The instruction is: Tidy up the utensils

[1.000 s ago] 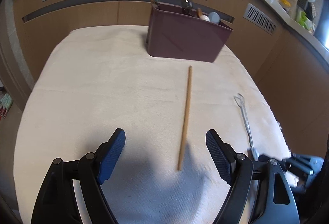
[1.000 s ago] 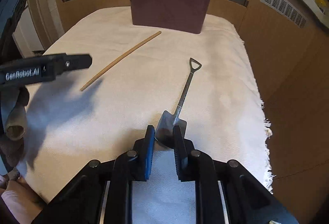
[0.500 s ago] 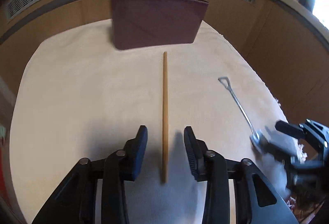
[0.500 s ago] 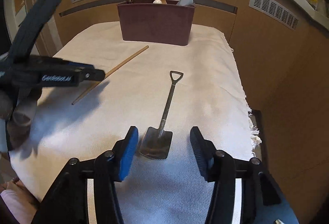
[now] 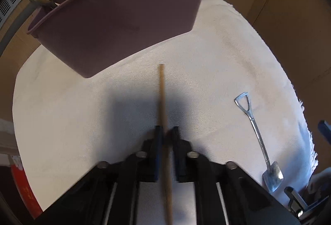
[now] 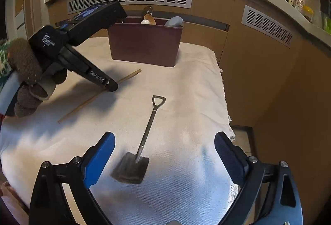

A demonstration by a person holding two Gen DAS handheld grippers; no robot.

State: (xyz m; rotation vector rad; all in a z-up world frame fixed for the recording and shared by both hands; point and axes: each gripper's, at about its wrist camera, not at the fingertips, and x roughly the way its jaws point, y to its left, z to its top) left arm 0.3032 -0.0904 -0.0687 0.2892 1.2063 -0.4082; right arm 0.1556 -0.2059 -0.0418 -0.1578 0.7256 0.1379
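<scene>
**Chopstick pinched, shovel spoon let go**

Since a second ago the left gripper (image 5: 166, 136) has slid forward along the chopstick (image 5: 162, 96) and clamped on it partway up its length, while the right gripper (image 6: 163, 154) has released the shovel spoon (image 6: 144, 142) and its jaws are opening wide, nothing pressed between them. Both utensils lie on the white cloth (image 6: 186, 101), the chopstick pointing toward the maroon bin (image 5: 124, 24), which already holds spoons. Risks, as I judge them: the thin round stick could roll or pivot in the pads when lifted, since much of it overhangs; its tip could catch the bin wall; the spoon remains unsorted.
</scene>
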